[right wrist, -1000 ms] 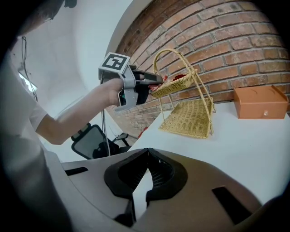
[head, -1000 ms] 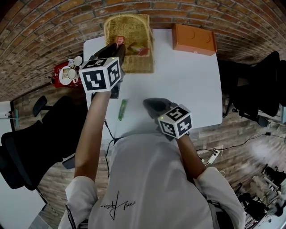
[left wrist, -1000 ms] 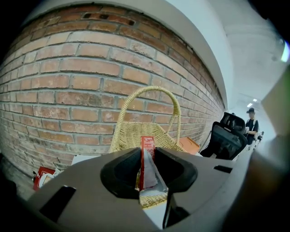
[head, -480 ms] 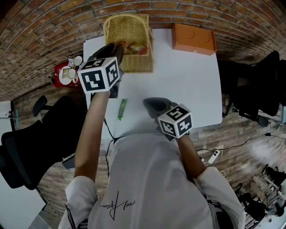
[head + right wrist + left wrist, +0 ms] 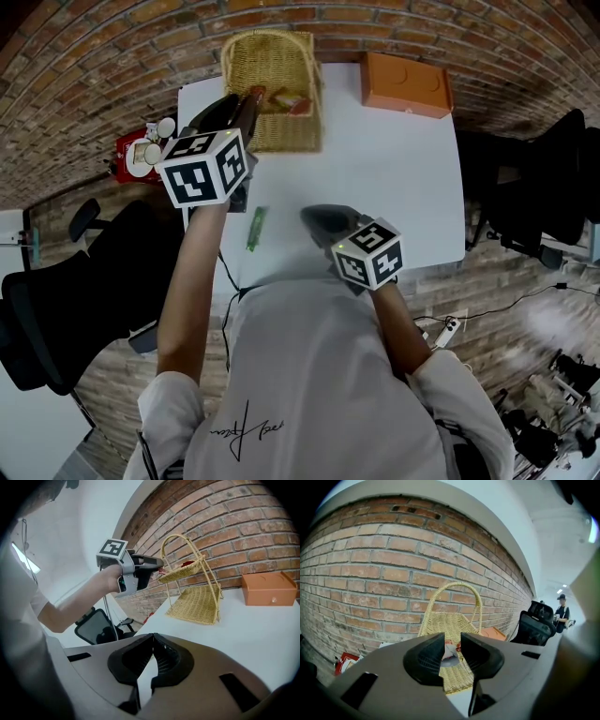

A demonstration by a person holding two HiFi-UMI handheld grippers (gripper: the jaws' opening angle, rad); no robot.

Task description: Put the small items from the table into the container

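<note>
1. The left gripper (image 5: 453, 640) is held out over the left side of the white table (image 5: 394, 178), with its nose at the near left rim of the wicker basket (image 5: 292, 131). Its jaws stand apart. A white-and-red packet (image 5: 449, 649) shows through the gap. It appears to lie inside the basket beyond them, not pinched.
2. What has changed: over the last second this gripper has only drifted slightly back toward the person, and its jaws have stayed parted. The drop-off looks finished, so this hand seems free for another pick.
3. A slim green packet (image 5: 256, 228) still lies flat on the table, nearer the person than the basket and between the two grippers, untouched. It is the one small item visibly left to move.
4. The right gripper (image 5: 153, 641) sits low over the near part of the table, jaws fully together with nothing between them. It has not moved.
5. An orange box (image 5: 408, 82) sits at the far right corner, apart from the basket.
</note>
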